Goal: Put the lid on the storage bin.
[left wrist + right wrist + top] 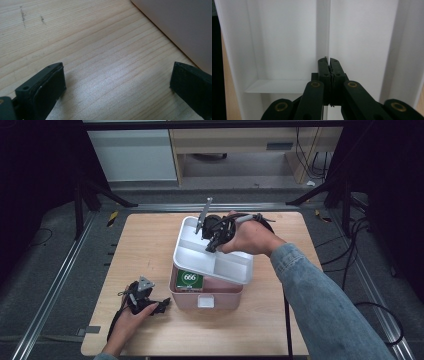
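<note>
- The left gripper [161, 306] rests on the table [145, 245], its fingers [50, 85] spread wide with only bare wood between them; it seems parked there so as to stay out of the way, yet ready to steady the box [206, 296], whose pink wall [180, 27] stands just beyond the right-hand finger.
- The box is open, a green pack [190, 279] down inside it, well below and nearer than the right fingers.
- The white tray [225, 265] sits askew over the box top, likely being lifted out to reach what lies beneath.
- The right gripper [212, 248] is clenched on the tray's thin centre divider [329, 37], which runs straight up from between the fingertips; pinching there probably keeps the tray balanced.
</note>
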Motion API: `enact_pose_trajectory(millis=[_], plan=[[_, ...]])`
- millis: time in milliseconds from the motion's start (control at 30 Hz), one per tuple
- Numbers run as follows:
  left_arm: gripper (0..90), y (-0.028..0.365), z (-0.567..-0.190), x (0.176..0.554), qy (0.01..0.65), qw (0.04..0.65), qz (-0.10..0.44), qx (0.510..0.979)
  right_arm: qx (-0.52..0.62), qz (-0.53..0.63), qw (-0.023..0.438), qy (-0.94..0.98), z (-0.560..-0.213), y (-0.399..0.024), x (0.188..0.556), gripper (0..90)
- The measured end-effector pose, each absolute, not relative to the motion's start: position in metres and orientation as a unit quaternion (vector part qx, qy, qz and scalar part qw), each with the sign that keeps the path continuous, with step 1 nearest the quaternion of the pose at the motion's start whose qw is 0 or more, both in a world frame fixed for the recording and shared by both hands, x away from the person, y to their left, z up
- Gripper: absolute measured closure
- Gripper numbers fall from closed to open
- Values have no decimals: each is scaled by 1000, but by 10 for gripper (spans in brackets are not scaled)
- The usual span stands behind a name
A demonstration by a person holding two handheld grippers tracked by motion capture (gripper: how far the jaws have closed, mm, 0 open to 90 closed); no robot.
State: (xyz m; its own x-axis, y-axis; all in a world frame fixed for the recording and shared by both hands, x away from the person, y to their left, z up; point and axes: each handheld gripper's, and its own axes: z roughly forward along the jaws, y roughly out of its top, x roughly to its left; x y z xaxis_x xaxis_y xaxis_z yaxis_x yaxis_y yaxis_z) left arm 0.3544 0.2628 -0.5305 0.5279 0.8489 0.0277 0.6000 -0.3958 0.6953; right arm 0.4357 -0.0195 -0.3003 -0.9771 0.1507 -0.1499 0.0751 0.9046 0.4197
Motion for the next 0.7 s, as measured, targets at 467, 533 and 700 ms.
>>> enact_pose_trajectory(millis=[467, 533, 700], plan=[[0, 263, -530, 354, 445, 320, 193, 814, 40, 212, 80, 973, -310, 0, 436, 898], [0, 263, -530, 354, 445, 321, 193, 814, 43, 214, 78, 973, -312, 0, 436, 898], [0, 263, -530, 354, 445, 321, 193, 814, 41, 218, 71, 973, -319, 2, 436, 898]])
